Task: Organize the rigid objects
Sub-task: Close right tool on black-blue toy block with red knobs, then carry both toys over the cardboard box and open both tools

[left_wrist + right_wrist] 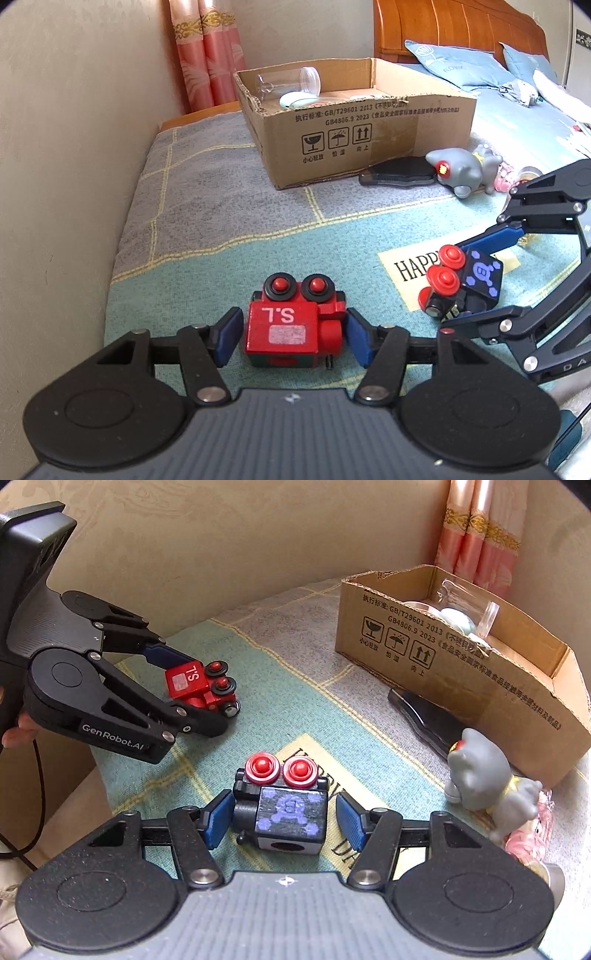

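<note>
A red toy train engine (291, 328) marked "S.L" lies on the bed cover between the fingers of my left gripper (291, 339). The jaws are open, with small gaps on both sides. It also shows in the right wrist view (199, 688). A black toy train engine (284, 808) with a purple pattern and red wheels lies between the fingers of my right gripper (282, 821), also open with gaps. It shows in the left wrist view (461, 284) too. An open cardboard box (369, 140) holds a clear plastic jar (291, 83).
A grey cat figure (465, 170) and a flat black object (399, 171) lie in front of the box. A pink toy (532, 834) lies beside the cat. The wall runs along the bed's left side. Pillows (454, 62) lie at the wooden headboard.
</note>
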A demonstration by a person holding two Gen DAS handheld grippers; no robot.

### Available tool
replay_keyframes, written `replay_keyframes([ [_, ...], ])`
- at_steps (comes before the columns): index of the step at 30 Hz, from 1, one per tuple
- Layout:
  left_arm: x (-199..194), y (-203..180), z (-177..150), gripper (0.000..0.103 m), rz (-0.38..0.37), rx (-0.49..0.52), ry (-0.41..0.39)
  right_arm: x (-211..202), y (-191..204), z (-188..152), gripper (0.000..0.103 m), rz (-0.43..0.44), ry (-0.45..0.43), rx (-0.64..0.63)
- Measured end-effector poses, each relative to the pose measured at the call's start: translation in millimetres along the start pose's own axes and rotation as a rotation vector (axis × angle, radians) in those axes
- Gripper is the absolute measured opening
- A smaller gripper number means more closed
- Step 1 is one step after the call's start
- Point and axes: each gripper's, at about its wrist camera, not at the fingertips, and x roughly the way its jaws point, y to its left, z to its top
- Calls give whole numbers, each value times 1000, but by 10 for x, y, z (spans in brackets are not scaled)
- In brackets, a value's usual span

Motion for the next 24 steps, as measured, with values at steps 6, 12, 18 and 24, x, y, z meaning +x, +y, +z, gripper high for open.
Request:
replay_keyframes([
  [6,-7,-22,41,50,-15,7,16,-10,11,22,57,-24,6,4],
  [12,-75,-34,90,50,-12,3,18,-160,-45,68,57,-21,-17,22],
  [18,-154,13,235,50,16,-18,10,-392,-181,188,57,-61,-53,38],
  [24,-239,38,431,50,37,-17,-29,-672,-460,358,57,-138,-107,48],
])
